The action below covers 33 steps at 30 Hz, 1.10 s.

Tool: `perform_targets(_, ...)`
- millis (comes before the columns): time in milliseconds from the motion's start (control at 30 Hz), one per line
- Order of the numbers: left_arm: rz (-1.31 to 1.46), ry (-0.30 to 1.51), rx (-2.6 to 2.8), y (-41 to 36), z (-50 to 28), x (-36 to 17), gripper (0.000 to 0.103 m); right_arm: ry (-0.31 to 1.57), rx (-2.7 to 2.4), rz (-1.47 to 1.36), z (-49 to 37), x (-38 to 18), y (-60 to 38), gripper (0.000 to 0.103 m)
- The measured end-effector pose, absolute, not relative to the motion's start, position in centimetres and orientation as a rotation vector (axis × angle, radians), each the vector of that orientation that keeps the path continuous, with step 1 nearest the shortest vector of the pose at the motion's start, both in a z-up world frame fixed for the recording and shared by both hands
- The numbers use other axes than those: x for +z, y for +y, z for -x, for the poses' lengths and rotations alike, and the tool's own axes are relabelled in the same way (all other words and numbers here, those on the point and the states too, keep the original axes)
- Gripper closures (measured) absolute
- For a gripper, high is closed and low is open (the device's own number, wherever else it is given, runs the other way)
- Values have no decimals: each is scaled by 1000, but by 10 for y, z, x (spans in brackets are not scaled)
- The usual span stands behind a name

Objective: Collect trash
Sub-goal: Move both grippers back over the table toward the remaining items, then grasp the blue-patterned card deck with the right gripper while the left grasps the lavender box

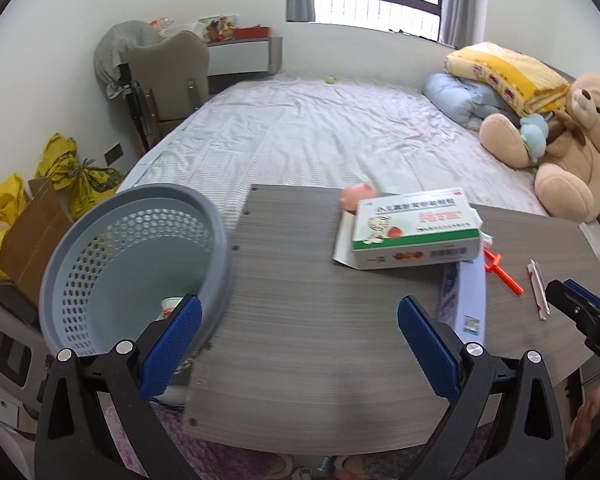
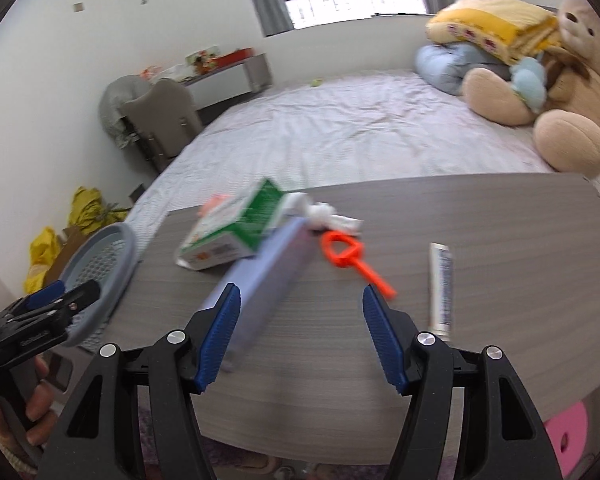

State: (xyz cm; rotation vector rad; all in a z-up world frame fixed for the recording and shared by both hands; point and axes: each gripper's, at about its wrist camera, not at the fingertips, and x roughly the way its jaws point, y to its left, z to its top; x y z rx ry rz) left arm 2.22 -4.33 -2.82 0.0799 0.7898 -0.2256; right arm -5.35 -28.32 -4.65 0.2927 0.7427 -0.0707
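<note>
A grey perforated basket (image 1: 136,264) stands at the table's left edge with a small cup (image 1: 171,307) inside; it also shows in the right wrist view (image 2: 100,264). On the grey wood table (image 1: 320,340) lie a green-white medicine box (image 1: 414,228), a long lilac box (image 1: 466,300), an orange plastic piece (image 1: 502,272), a thin sachet (image 1: 538,294) and a pink thing (image 1: 358,196). My left gripper (image 1: 300,344) is open and empty over the table's near left. My right gripper (image 2: 300,332) is open and empty, just short of the lilac box (image 2: 268,280), the orange piece (image 2: 350,258) and the sachet (image 2: 440,288).
A bed (image 1: 320,132) lies behind the table with a teddy bear (image 1: 568,136) and folded bedding (image 1: 500,72). A chair (image 1: 168,80) and yellow bags (image 1: 76,176) stand at the left. A cardboard box (image 1: 36,236) stands beside the basket.
</note>
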Motion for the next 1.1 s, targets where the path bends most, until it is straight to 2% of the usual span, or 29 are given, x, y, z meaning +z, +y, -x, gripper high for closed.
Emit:
perform_targets(233, -133, 809, -276, -80, -20, -36, 6, 788, -152, -376, 56, -75, -333, 42)
perform_targets(700, -177, 839, -283, -106, -24, -43, 6, 858, -249, -290, 29, -106, -354, 42)
perform_targets(900, -177, 845, -285, -111, -25, -42, 6, 860, -255, -270, 26, -108, -355, 51)
perform_targets(1000, -180, 845, -286, -115, -25, -42, 6, 860, -267, -236, 26, -109, -352, 66)
perform_targets(1067, -181, 847, -286, -117, -25, -43, 6, 860, -273, -213, 25, -109, -349, 80)
perform_targets(1100, -182, 848, -287, -117, -25, -43, 6, 860, -273, -212, 25, -109, -350, 83)
